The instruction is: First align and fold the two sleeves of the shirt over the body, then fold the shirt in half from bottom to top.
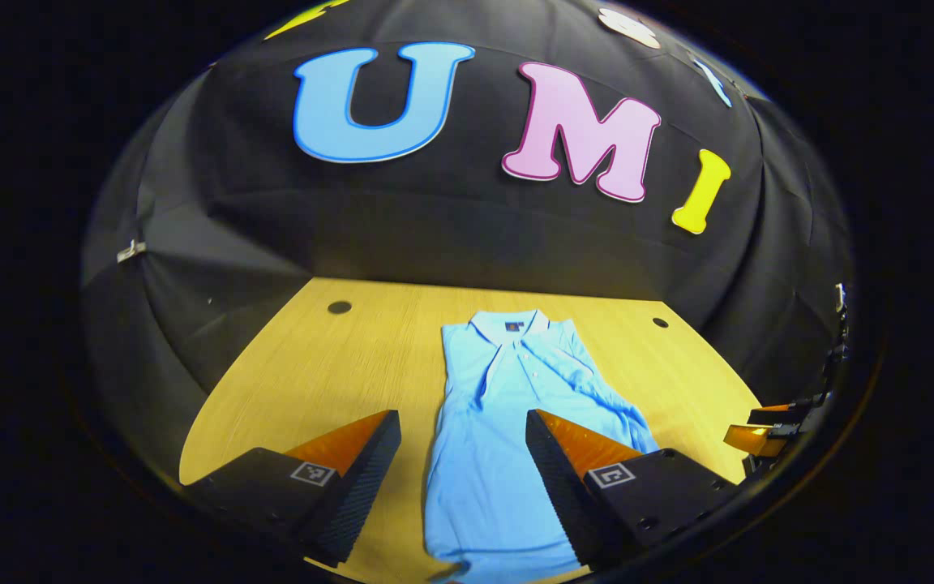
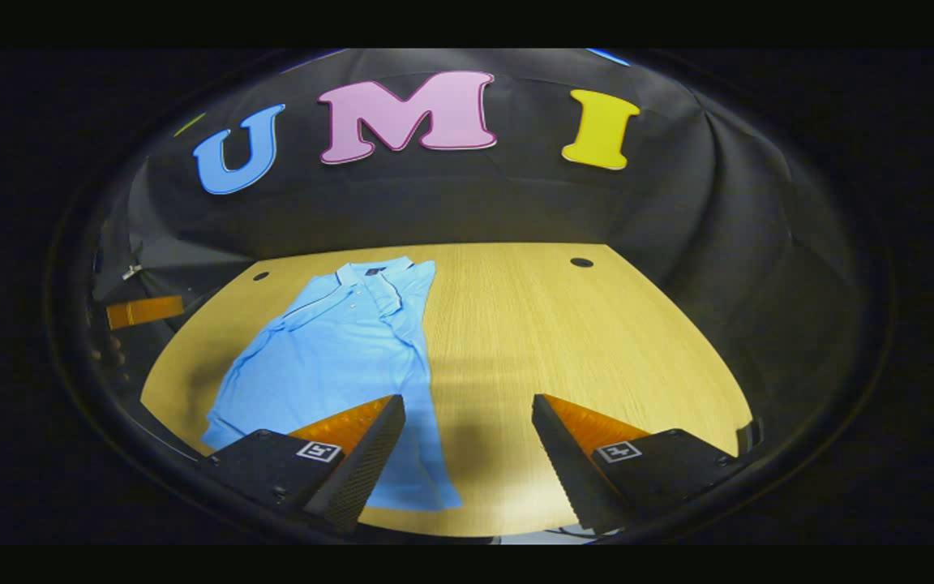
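A light blue polo shirt (image 1: 499,405) lies flat on the wooden table (image 1: 313,373), collar at the far end and hem towards me. One sleeve (image 1: 605,397) spreads out on its right side. My left gripper (image 1: 463,442) hovers open over the lower body of the shirt, holding nothing. In the right gripper view the shirt (image 2: 329,357) lies to the left, its right edge straight. My right gripper (image 2: 467,422) is open over bare table (image 2: 580,341) beside the hem, its near finger over the hem corner. Each gripper also shows at the edge of the other's view: the right gripper (image 1: 767,434) and the left gripper (image 2: 143,311).
The table has two dark round holes near its far corners (image 1: 340,307) (image 1: 660,322). Black cloth walls close in behind and at both sides. A hand (image 2: 110,353) shows at the left edge of the right gripper view. Bare wood stretches right of the shirt.
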{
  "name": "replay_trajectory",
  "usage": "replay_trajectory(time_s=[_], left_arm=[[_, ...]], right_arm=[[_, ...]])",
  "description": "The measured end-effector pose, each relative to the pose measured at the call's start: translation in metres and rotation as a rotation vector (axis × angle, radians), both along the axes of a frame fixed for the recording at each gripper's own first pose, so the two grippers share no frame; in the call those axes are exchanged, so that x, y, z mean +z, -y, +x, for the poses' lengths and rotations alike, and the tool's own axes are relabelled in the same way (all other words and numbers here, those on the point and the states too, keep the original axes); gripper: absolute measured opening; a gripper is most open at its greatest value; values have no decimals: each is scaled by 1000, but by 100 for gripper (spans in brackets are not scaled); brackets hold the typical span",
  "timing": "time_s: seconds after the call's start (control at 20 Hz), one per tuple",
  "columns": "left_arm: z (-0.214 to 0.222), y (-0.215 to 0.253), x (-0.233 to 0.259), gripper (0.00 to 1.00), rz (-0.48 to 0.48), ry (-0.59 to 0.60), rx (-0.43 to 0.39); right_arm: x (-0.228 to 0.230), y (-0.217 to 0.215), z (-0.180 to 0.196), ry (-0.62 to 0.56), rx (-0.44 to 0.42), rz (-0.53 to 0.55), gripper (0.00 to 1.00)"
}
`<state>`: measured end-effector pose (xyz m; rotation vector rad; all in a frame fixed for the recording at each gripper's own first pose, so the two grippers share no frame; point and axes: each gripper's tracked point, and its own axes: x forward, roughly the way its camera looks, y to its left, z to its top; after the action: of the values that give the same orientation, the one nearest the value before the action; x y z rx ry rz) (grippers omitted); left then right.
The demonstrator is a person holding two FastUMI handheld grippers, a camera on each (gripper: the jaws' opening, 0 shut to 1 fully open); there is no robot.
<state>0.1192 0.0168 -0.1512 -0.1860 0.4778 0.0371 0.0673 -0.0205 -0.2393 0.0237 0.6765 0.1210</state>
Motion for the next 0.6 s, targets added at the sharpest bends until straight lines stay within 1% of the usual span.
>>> replay_trajectory(time_s=[0.15,0.25,0.4,0.5,0.55,0.6], left_arm=[[-60,-13,-43,97,-19,-91,26],[-94,-13,-73,97,-27,-150,27],[-126,-8,-117,97,-2,-237,8],[-134,4,-131,97,10,-262,-20],[-134,13,-135,97,5,-269,-36],[-131,22,-140,97,-7,-277,-52]], right_arm=[[-8,5,-33,-36,-19,-5,98],[-19,3,-51,-63,-28,-2,98],[-44,2,-64,-111,-48,-3,98],[-61,-8,-70,-156,-52,24,98],[-67,-12,-72,-170,-49,31,94],[-75,-17,-76,-183,-36,30,98]])
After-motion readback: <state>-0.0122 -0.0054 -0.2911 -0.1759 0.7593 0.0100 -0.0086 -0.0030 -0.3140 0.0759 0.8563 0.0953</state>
